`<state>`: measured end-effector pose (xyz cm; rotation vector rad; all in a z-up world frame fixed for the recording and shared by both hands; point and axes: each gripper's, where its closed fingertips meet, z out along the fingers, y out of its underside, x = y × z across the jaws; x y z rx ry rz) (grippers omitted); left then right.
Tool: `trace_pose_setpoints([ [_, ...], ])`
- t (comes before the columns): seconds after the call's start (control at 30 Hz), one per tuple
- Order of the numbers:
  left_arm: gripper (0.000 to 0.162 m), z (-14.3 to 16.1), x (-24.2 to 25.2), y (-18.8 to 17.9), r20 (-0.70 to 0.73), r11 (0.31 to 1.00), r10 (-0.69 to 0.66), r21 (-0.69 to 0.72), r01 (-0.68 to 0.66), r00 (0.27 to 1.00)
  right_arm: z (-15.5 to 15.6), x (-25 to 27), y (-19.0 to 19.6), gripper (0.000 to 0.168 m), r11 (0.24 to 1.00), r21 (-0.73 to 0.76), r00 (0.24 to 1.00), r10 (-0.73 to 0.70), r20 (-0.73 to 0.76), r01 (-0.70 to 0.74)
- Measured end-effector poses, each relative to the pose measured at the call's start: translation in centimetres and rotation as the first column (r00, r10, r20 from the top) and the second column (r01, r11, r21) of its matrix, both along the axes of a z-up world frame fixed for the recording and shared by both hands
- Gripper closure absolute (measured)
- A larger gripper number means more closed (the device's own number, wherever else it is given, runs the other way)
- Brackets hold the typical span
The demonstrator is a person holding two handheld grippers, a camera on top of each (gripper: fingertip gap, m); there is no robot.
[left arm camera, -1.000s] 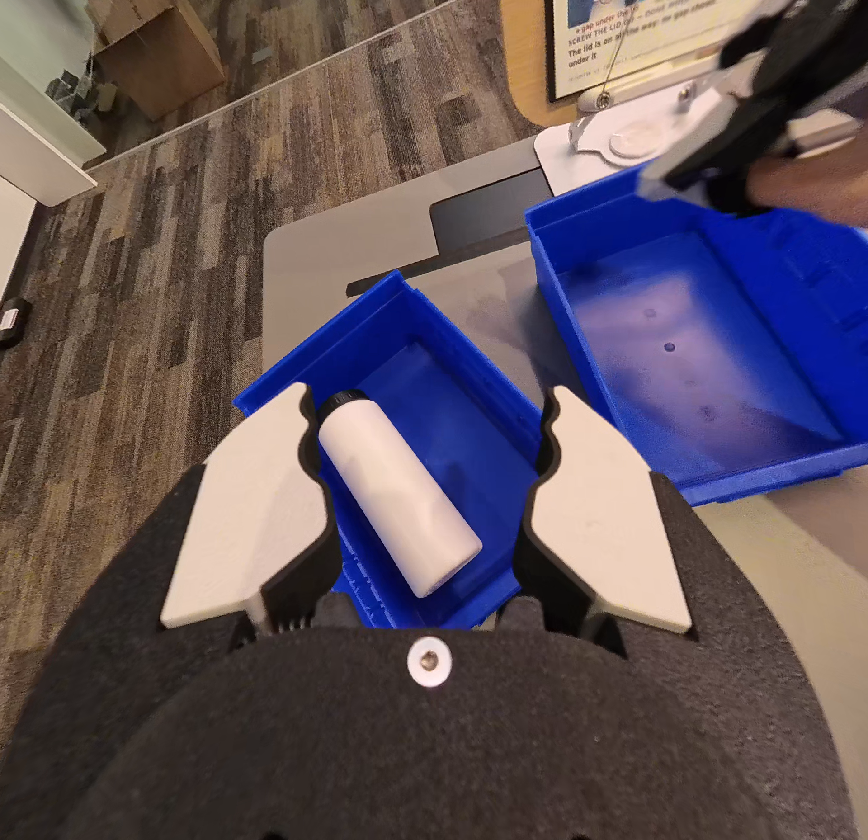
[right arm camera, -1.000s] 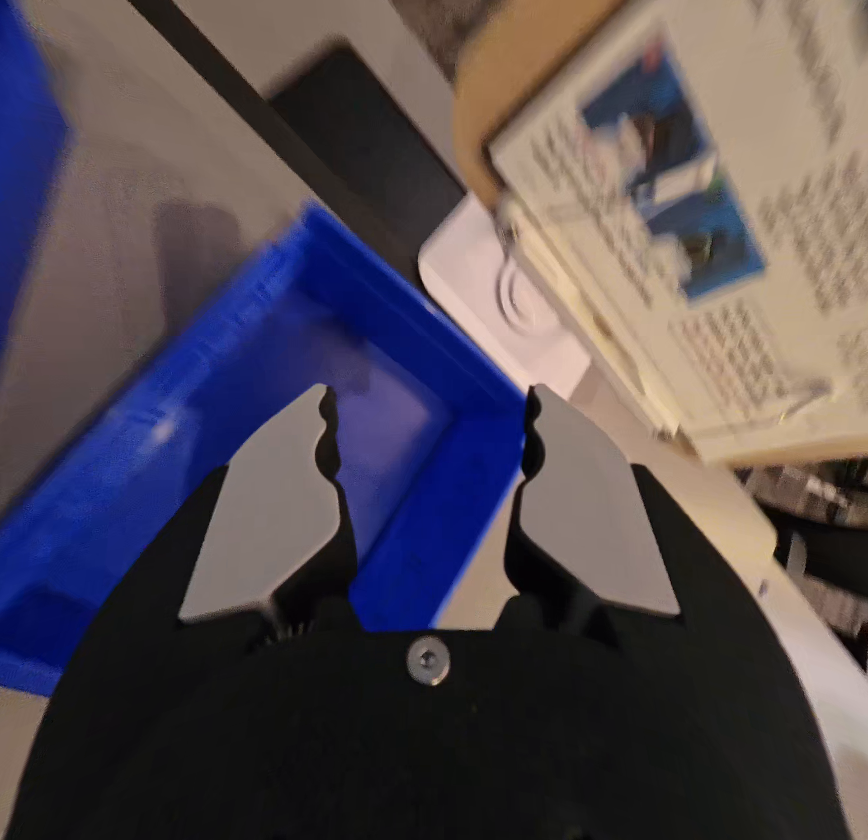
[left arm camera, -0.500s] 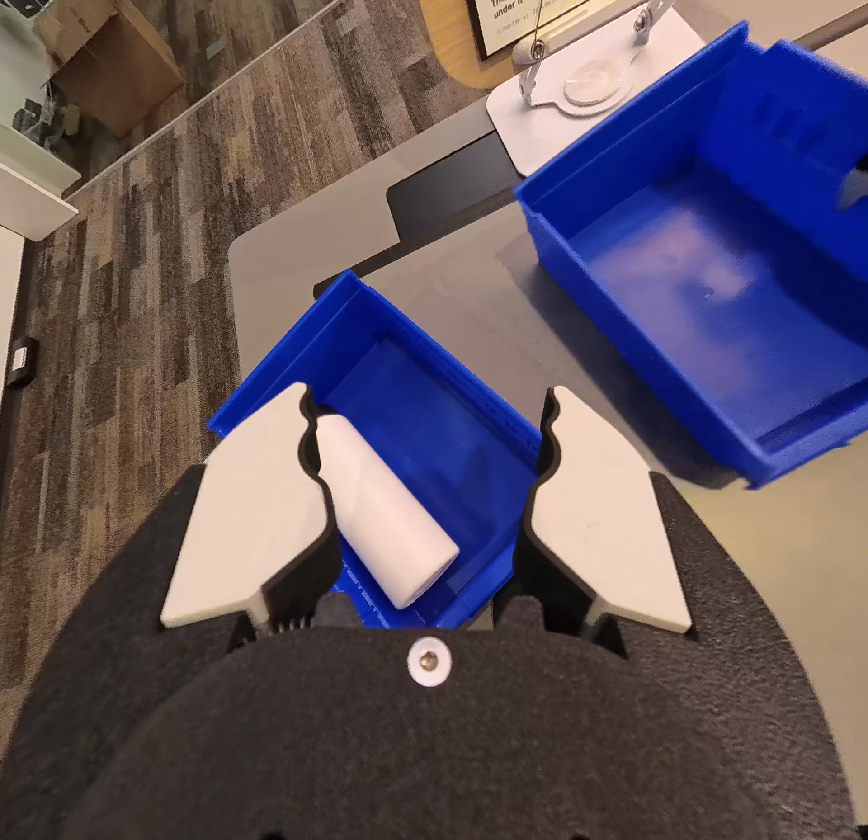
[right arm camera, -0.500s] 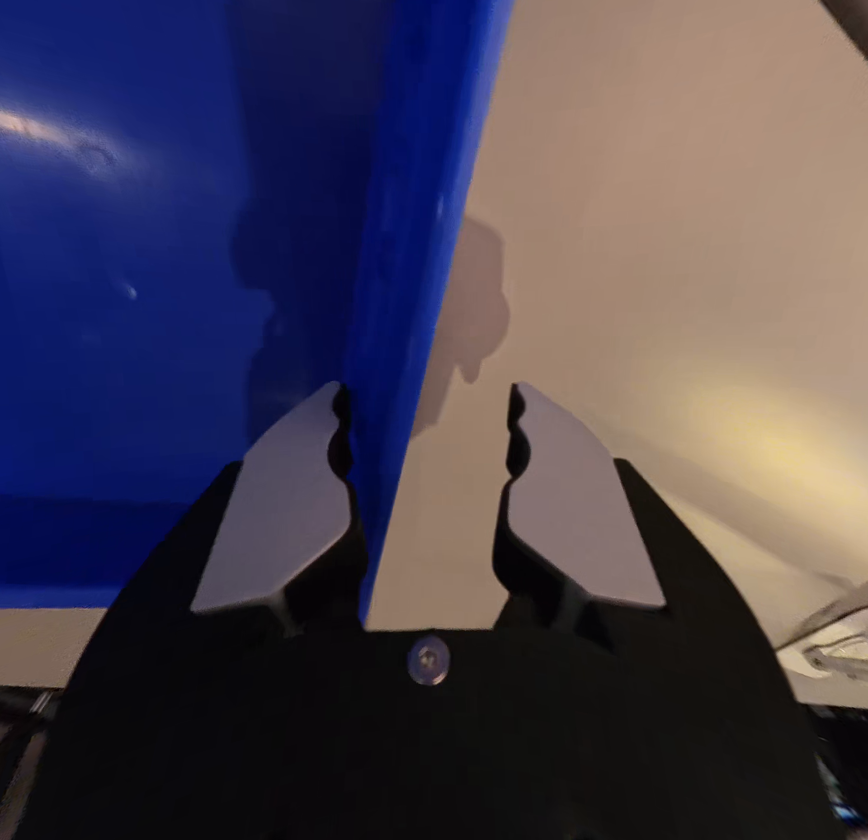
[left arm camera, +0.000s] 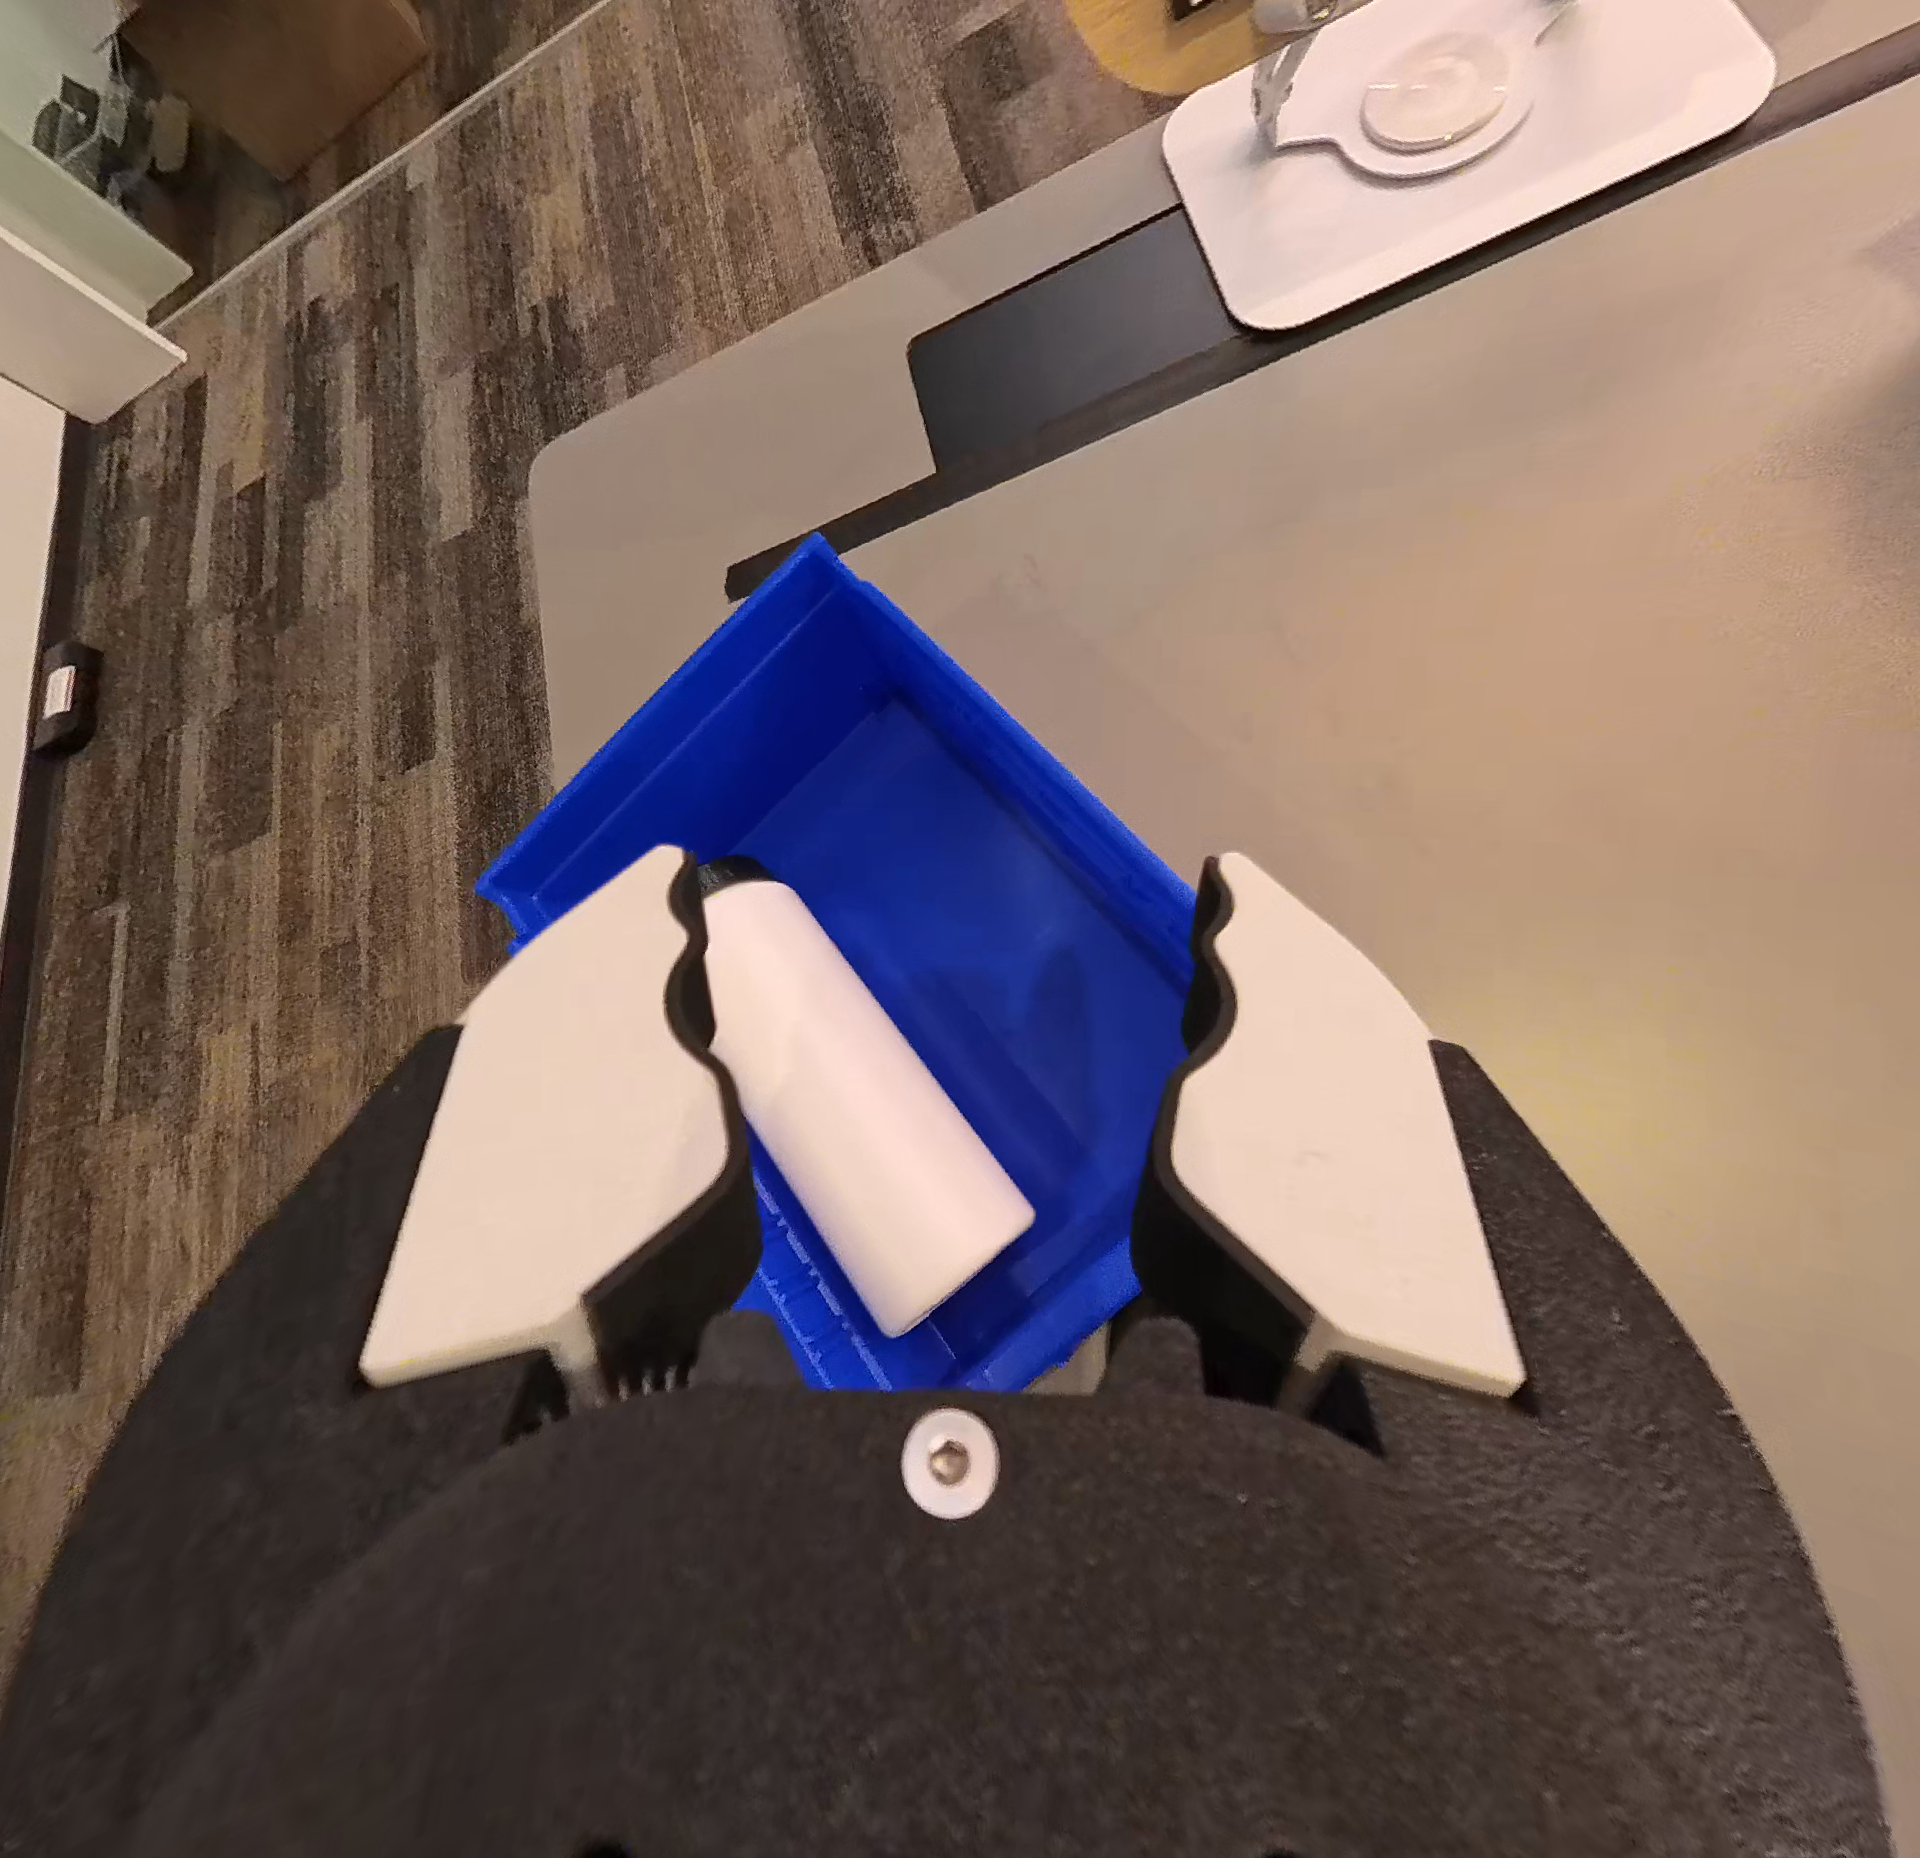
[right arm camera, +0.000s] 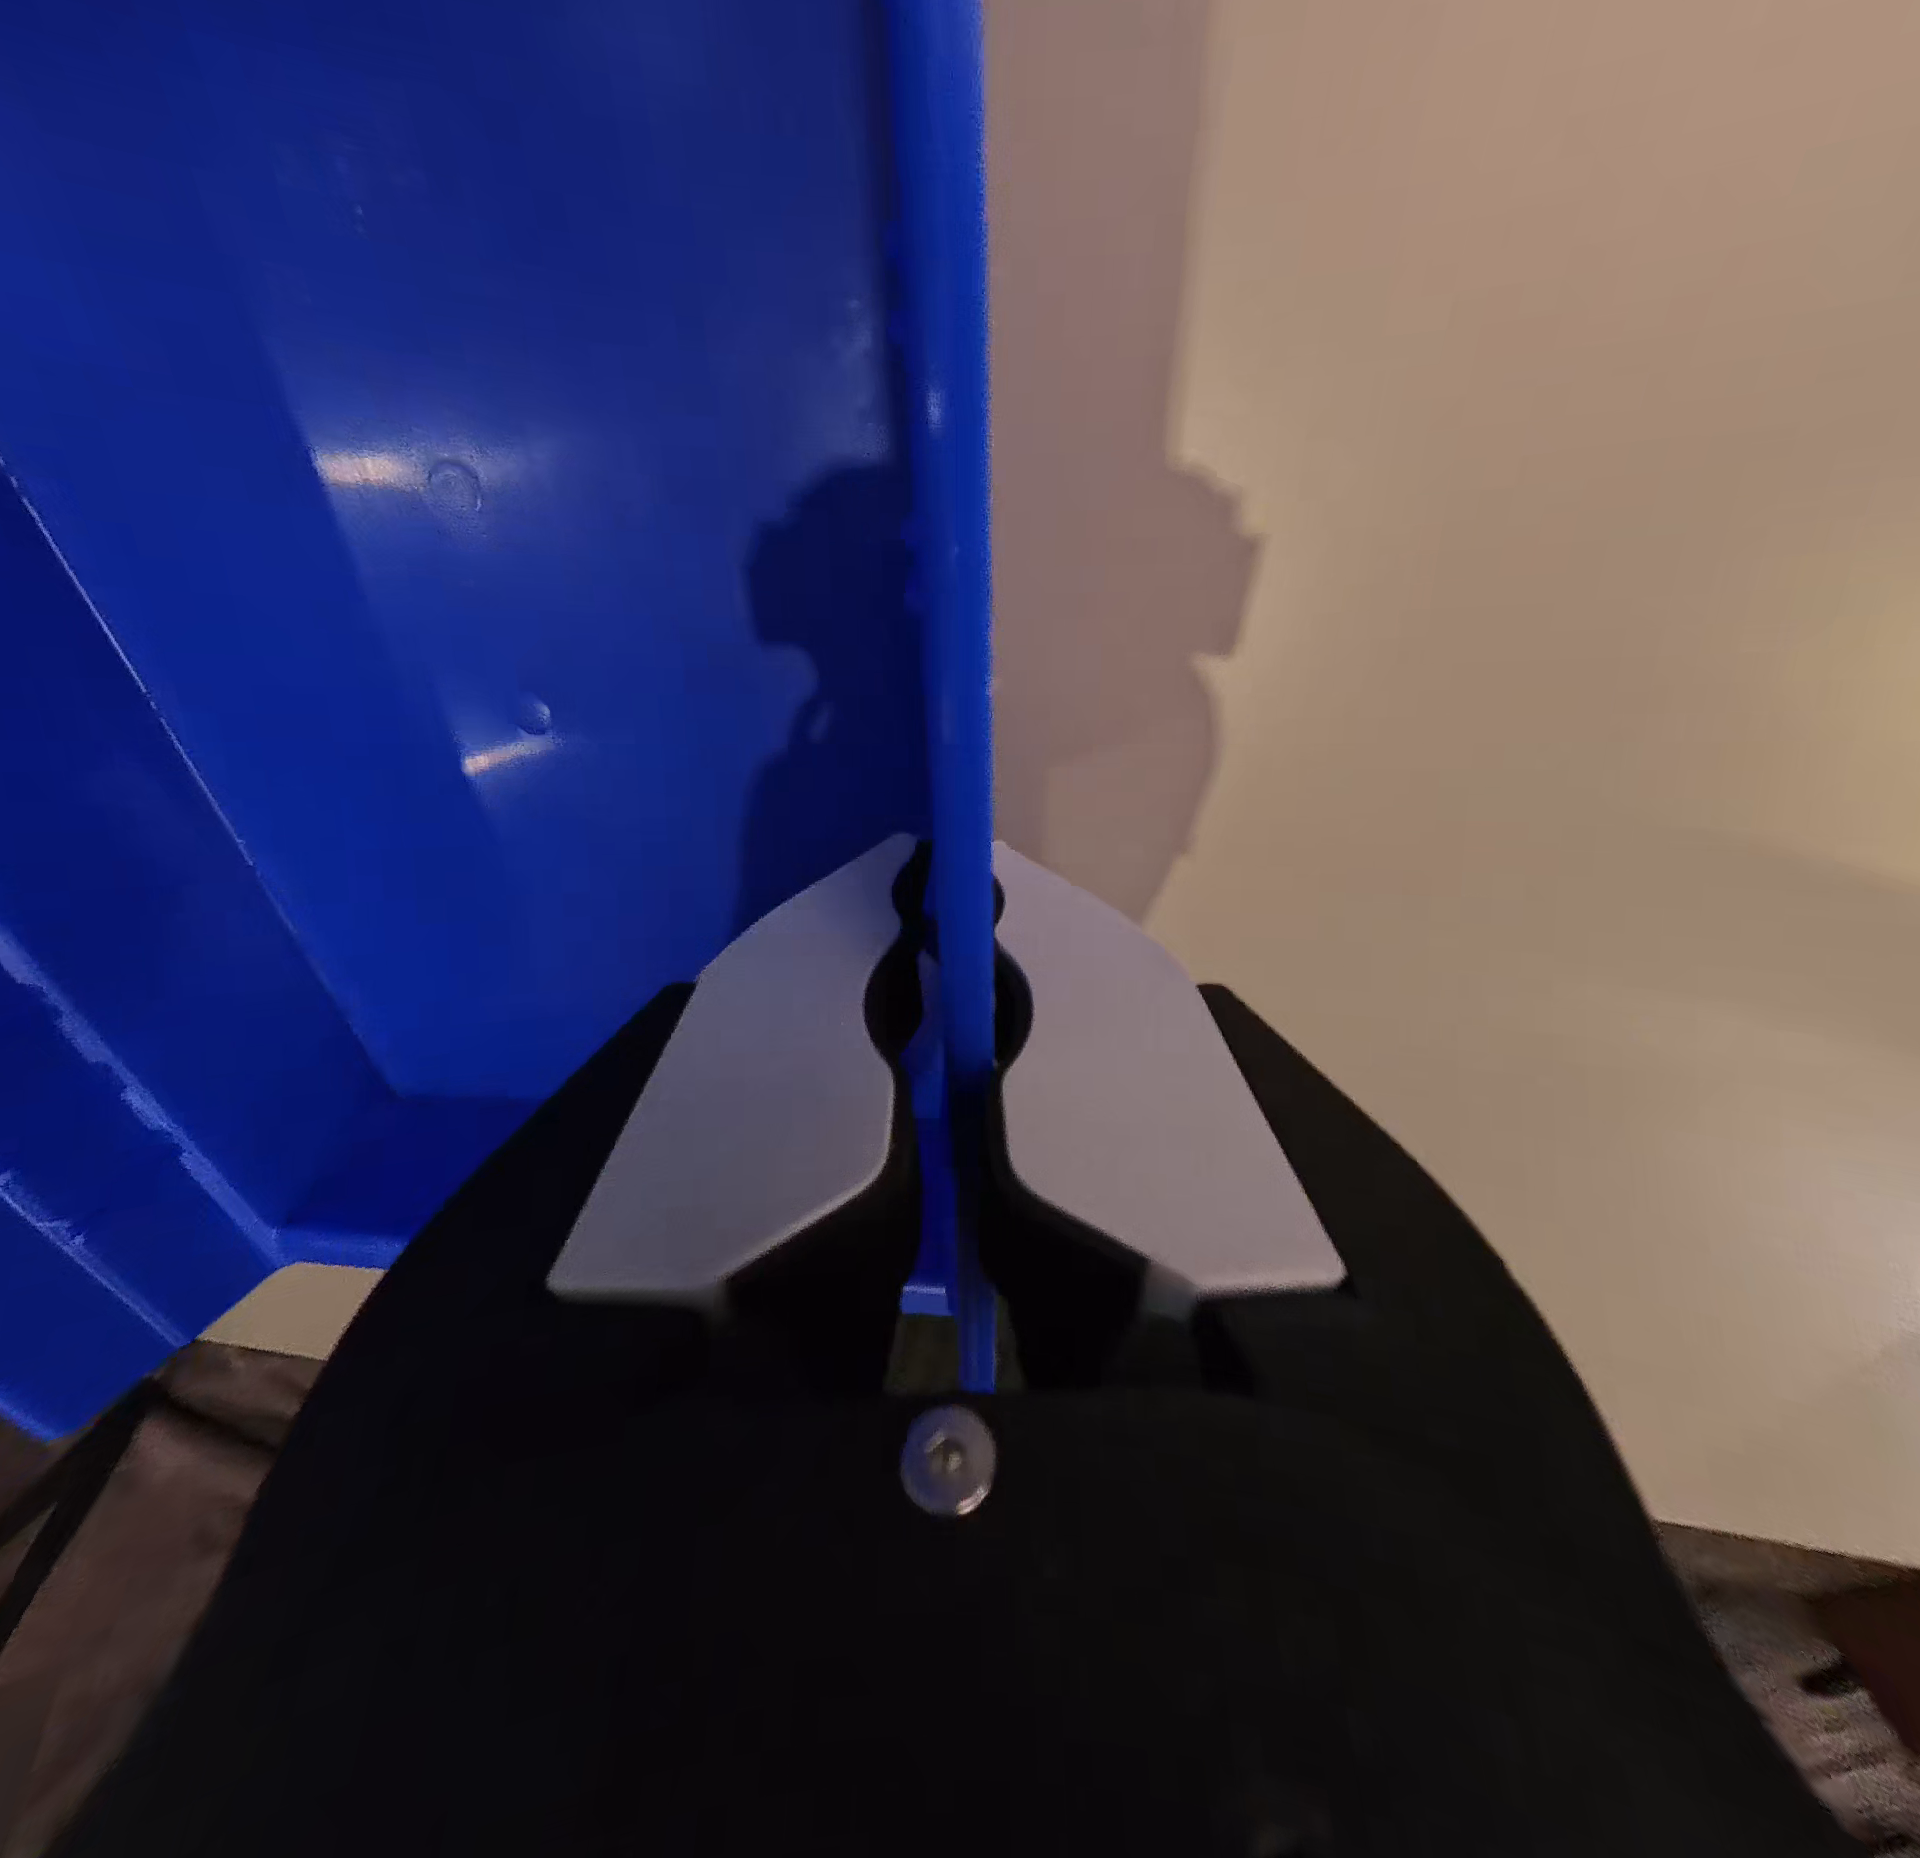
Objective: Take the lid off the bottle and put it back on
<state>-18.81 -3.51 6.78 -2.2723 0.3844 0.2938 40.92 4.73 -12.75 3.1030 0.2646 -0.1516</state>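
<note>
Left hand-held gripper [left arm camera: 940,987] hovers wide apart over small blue plastic bin [left arm camera: 935,759] w/ white cylindrical bottle [left arm camera: 862,1102], black lid [left arm camera: 732,876] on, lying inside. Right hand-held gripper [right arm camera: 948,961] pinches wall of large blue plastic bin [right arm camera: 416,458] on beige tabletop [right arm camera: 1558,458].

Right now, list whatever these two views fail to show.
- Left wrist view: the bottle's cap end and the small blue bin's near wall sit behind the open left gripper.
- Right wrist view: the right gripper, shut on the large blue bin's wall, hides the grip point; the bin is cut off left; the bottle is not in view.
</note>
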Motion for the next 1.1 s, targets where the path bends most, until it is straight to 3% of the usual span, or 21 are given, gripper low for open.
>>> trace_pose_setpoints([
  [0.23, 0.072, -0.6, -3.1, 0.3, 0.002, 0.994, 0.106, -0.032, -0.106, 0.994, -0.1, 8.2, -1.3, 0.159, 0.995, 0.0, 0.995, -0.103, 0.005, 0.103],
  [0.43, 0.076, -1.6, -7.3, -0.4, 0.034, 0.97, 0.232, -0.09, -0.228, 0.972, -0.2, 9.8, -1.7, 0.159, 0.99, 0.025, 0.99, -0.142, -0.007, 0.142],
  [0.57, 0.073, -3.7, -11.9, -1.8, 0.057, 0.91, 0.385, -0.19, -0.368, 0.921, 1.4, 11.6, -1.4, 0.128, 0.977, 0.18, 0.98, -0.142, 0.142, 0.115],
  [0.63, 0.072, -5.3, -13.9, -3.2, 0.071, 0.856, 0.473, -0.275, -0.438, 0.878, 4.7, 11.9, 0.3, 0.123, 0.901, 0.401, 0.967, -0.226, 0.117, 0.162],
  [0.77, 0.073, -7.3, -16.6, -4.2, 0.094, 0.797, 0.553, -0.347, -0.494, 0.828, 14.4, 10.4, 1.8, 0.118, 0.611, 0.771, 0.967, -0.254, -0.023, 0.179],
  [0.83, 0.073, -8.5, -17.6, -4.3, 0.105, 0.768, 0.586, -0.387, -0.51, 0.804, 18.4, 8.6, 1.6, 0.118, 0.503, 0.841, 0.973, -0.206, -0.107, 0.199],
  [0.93, 0.073, -11.1, -18.5, -4.8, 0.082, 0.709, 0.616, -0.491, -0.506, 0.783, 22.2, 5.6, 1.2, 0.115, 0.41, 0.887, 0.977, -0.11, -0.183, 0.212],
  [1.03, 0.085, -14.0, -18.3, -4.8, 0.088, 0.661, 0.618, -0.596, -0.456, 0.782, 23.4, 3.1, 1.2, 0.116, 0.345, 0.922, 0.984, -0.025, -0.178, 0.176],
  [1.1, 0.088, -15.4, -18.5, -4.8, 0.075, 0.632, 0.621, -0.637, -0.442, 0.78, 23.9, 2.3, 1.3, 0.117, 0.253, 0.956, 0.989, -0.004, -0.149, 0.145],
])
